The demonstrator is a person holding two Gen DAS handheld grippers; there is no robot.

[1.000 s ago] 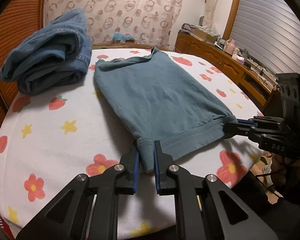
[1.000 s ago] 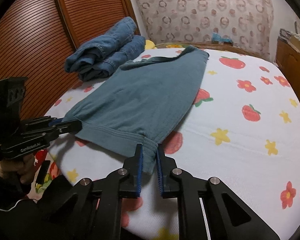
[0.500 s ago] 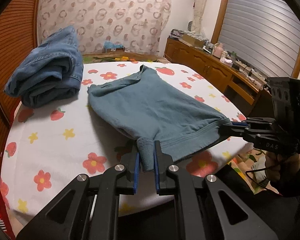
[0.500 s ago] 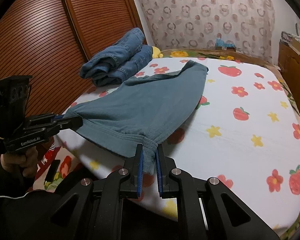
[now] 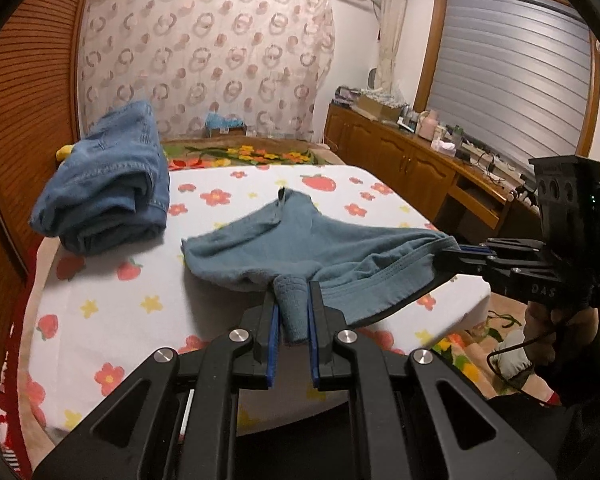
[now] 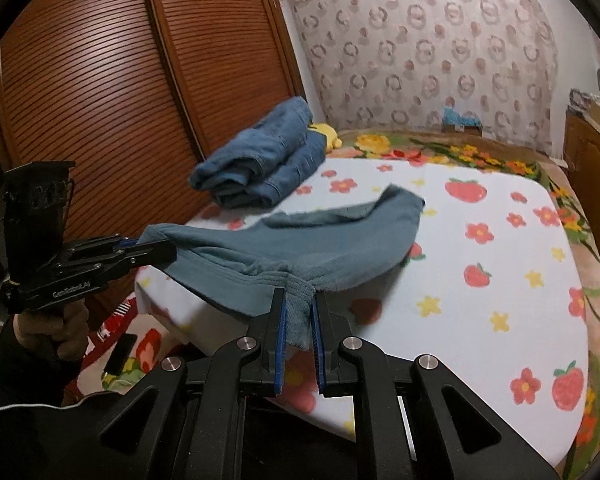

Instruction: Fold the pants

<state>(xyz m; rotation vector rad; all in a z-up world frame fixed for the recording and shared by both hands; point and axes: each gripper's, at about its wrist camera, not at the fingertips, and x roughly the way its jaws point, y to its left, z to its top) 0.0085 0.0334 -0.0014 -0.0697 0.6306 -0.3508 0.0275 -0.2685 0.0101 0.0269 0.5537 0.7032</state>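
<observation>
The teal pants [image 5: 300, 248] lie partly on the strawberry-print bed, with the near waistband edge lifted off it. My left gripper [image 5: 291, 300] is shut on one corner of that edge. My right gripper [image 6: 299, 302] is shut on the other corner; it also shows at the right of the left wrist view [image 5: 446, 254]. The left gripper shows at the left of the right wrist view [image 6: 156, 250]. The pants [image 6: 320, 248] hang stretched between the two grippers, and the far end still rests on the bed.
A folded stack of blue jeans [image 5: 108, 184] lies at the bed's far left by the wooden wardrobe [image 6: 120, 92]. A wooden counter with clutter [image 5: 420, 152] runs along the right wall. The bed sheet [image 6: 500, 280] stretches to the right.
Both grippers have lifted and pulled back from the bed, raising the waistband edge. The pants have slid toward me and bunched up, with less of them flat on the sheet.
</observation>
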